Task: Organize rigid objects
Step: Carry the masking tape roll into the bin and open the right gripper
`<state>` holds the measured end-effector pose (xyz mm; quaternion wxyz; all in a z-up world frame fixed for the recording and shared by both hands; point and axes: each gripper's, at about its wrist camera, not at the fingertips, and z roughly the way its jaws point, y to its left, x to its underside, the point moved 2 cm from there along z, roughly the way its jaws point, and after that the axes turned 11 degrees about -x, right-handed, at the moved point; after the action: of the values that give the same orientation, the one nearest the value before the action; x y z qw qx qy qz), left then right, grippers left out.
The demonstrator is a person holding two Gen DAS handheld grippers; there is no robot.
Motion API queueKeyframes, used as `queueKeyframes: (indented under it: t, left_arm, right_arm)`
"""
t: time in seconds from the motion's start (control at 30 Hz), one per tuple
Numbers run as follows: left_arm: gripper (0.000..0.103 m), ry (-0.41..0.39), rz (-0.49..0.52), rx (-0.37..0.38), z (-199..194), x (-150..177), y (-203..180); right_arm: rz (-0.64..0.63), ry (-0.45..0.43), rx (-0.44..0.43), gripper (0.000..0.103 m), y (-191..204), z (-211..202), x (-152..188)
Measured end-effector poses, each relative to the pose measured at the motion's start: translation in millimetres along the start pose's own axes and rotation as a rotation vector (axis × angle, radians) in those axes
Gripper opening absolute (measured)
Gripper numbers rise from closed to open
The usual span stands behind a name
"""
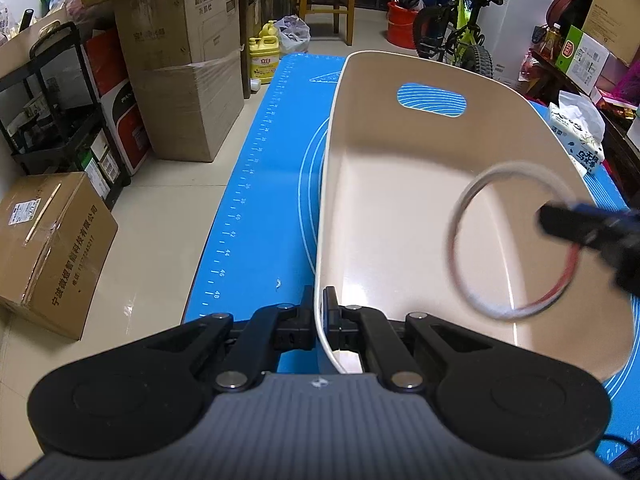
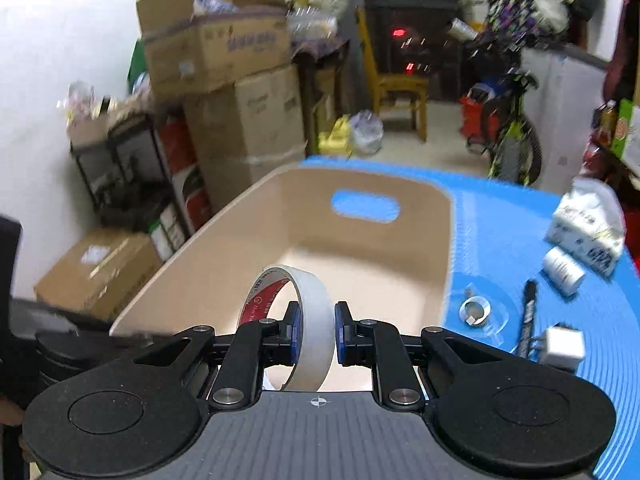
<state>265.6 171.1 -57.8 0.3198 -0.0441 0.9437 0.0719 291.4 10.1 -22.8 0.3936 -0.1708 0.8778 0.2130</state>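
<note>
A beige plastic bin (image 1: 400, 168) with a handle slot stands on the blue mat (image 1: 256, 184). My left gripper (image 1: 319, 300) is shut on the bin's near-left rim. My right gripper (image 2: 315, 328) is shut on a white tape roll (image 2: 314, 312) with a red-printed core, held upright over the bin's near end (image 2: 224, 264). In the left wrist view the tape roll (image 1: 472, 196) hangs blurred above the bin's right side, held by the right gripper's fingers (image 1: 568, 220).
On the mat right of the bin lie a small clear tape roll (image 2: 476, 310), a black marker (image 2: 528, 316), a white jar (image 2: 562, 270), a white cube (image 2: 562, 346) and a tissue pack (image 2: 588, 224). Cardboard boxes (image 1: 180, 60), a rack, a chair and a bicycle stand beyond.
</note>
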Motion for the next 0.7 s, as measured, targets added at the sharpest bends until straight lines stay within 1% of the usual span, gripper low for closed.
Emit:
queueKeyframes:
  t: [0.27, 0.4, 0.47, 0.5, 0.53, 0.57, 0.63, 0.7]
  left_arm:
    - [0.004, 0.0, 0.006, -0.002, 0, 0, -1]
    - [0.004, 0.0, 0.009, -0.004, 0, 1, -1]
    - [0.004, 0.001, 0.012, -0.005, 0, 1, -1]
    - [0.004, 0.001, 0.012, -0.005, 0, 1, -1]
    - [0.004, 0.001, 0.012, -0.006, 0, 1, -2]
    - [0.004, 0.001, 0.013, -0.007, 0, 1, -2]
    - [0.004, 0.001, 0.014, -0.01, 0, 1, -2]
    - [0.004, 0.001, 0.017, -0.013, 0, 0, -2]
  right_arm:
    - [-0.011, 0.201, -0.004, 0.027, 6, 35, 15]
    - [-0.044, 0.243, 0.006, 0.027, 11, 40, 19]
    - [-0.024, 0.233, -0.013, 0.029, 11, 37, 17]
    - [-0.014, 0.214, -0.02, 0.032, 9, 33, 17]
    - [-0.011, 0.189, -0.024, 0.04, 8, 27, 16]
    - [-0.013, 0.164, -0.027, 0.042, 7, 20, 14]
    - [-0.009, 0.109, -0.023, 0.054, 4, 5, 10]
    - [-0.003, 0.066, -0.018, 0.059, -2, -8, 5]
